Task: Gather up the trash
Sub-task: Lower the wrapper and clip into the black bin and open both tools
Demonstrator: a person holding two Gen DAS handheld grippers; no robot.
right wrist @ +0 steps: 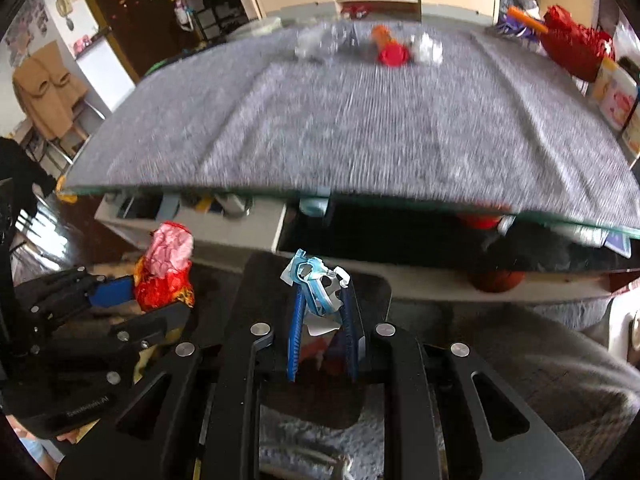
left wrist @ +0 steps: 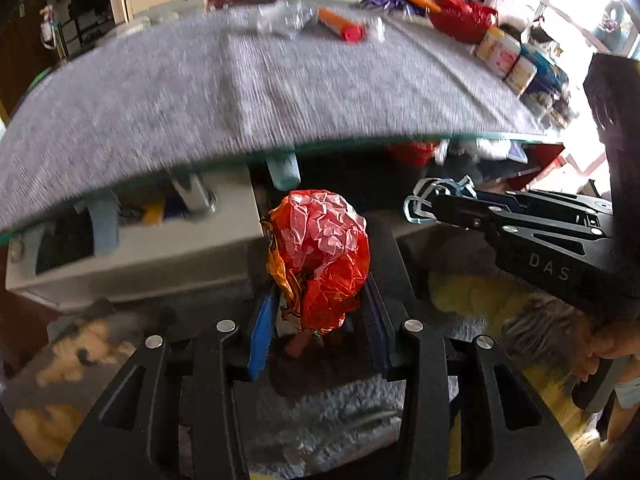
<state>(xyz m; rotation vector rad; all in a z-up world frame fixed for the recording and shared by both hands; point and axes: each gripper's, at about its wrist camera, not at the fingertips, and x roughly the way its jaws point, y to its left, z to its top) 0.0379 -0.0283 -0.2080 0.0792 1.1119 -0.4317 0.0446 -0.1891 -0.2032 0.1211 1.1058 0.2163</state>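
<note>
Trash in both my grippers. Left gripper (left wrist: 320, 312) is clamped on a crumpled red-orange wrapper (left wrist: 320, 256), blue pads (left wrist: 260, 336) pressing its lower part, the wad sticking up above the fingertips. Right gripper (right wrist: 322, 312) is clenched on a small light-blue and white scrap (right wrist: 316, 280), pinched near the fingertips. Both grippers are off the table, in front of its near edge, tilted down, floor rug (right wrist: 320, 432) below. Seen from the left wrist, the right gripper sits just to the right. Grey table mat (right wrist: 360, 128) is blurred. Along its far edge: orange tube with a red cap (right wrist: 390, 50), clear crumpled plastic (right wrist: 320, 42), white wad (right wrist: 428, 50). At the far right corner a red bag (right wrist: 572, 48), with printed boxes (left wrist: 504, 56) along the right edge. Shelf under the table (left wrist: 140, 240) holds clutter I can't identify.
</note>
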